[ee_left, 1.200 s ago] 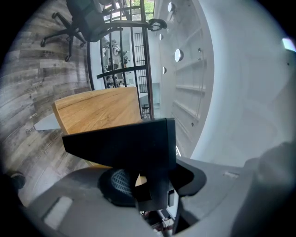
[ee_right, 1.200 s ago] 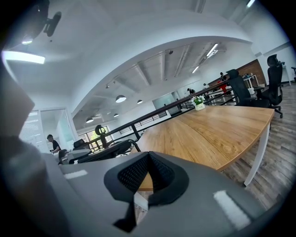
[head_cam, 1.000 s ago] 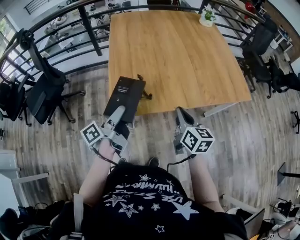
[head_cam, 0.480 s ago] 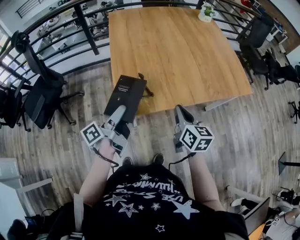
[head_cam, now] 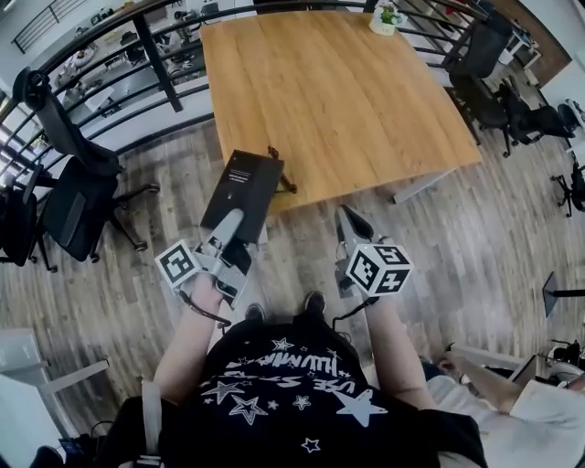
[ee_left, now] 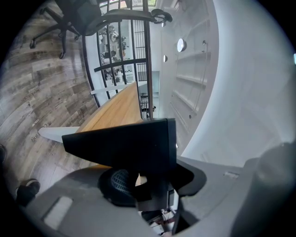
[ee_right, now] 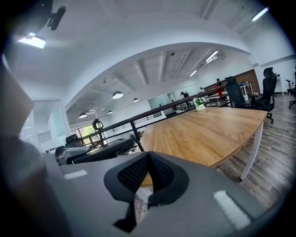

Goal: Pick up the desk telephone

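Note:
The desk telephone (head_cam: 245,186) shows as a flat black slab with a small white label, held in the air over the near left corner of the wooden table (head_cam: 347,91). My left gripper (head_cam: 232,225) is shut on its near end. In the left gripper view the telephone (ee_left: 125,141) fills the space between the jaws of the left gripper (ee_left: 144,181) and hides the pads. My right gripper (head_cam: 348,219) hangs beside it, apart from the telephone, over the floor in front of the table. Its pads (ee_right: 159,178) meet with nothing between them.
A small potted plant (head_cam: 384,18) stands at the table's far edge. A black railing (head_cam: 155,50) runs behind the table. Office chairs stand at the left (head_cam: 69,187) and the far right (head_cam: 484,78). Another person's arm (head_cam: 484,384) reaches in at the bottom right.
Both grippers and the held telephone have drawn a little back from the table, grip unchanged. Another person's arm has come into view at the bottom right.

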Available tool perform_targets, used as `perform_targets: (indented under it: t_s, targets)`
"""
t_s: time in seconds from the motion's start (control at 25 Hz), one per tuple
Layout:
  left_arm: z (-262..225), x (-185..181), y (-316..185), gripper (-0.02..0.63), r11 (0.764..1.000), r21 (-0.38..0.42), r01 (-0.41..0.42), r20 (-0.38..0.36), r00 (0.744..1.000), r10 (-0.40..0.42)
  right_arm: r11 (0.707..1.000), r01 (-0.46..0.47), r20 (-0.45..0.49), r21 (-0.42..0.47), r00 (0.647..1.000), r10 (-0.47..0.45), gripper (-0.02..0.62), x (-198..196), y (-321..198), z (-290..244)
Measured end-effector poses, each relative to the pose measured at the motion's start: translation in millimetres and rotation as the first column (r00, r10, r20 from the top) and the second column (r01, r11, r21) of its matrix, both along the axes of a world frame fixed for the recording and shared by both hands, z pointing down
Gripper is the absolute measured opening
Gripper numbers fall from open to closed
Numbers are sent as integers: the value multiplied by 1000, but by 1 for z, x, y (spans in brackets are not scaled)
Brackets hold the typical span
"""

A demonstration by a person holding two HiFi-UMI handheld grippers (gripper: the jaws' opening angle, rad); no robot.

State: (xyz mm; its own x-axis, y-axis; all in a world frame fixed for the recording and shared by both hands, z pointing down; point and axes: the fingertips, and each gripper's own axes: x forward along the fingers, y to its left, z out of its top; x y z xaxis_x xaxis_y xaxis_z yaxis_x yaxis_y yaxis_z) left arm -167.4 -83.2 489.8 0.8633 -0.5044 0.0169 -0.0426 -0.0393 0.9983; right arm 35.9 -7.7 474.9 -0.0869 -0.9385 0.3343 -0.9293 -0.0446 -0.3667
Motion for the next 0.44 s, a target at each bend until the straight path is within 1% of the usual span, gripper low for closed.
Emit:
perform_targets:
  t_s: [0.44]
  targets:
    - [1,-32,15,192,999,6,-49,-4,999,49,999,-37,-10,9,999,37,0,-36,22,-3]
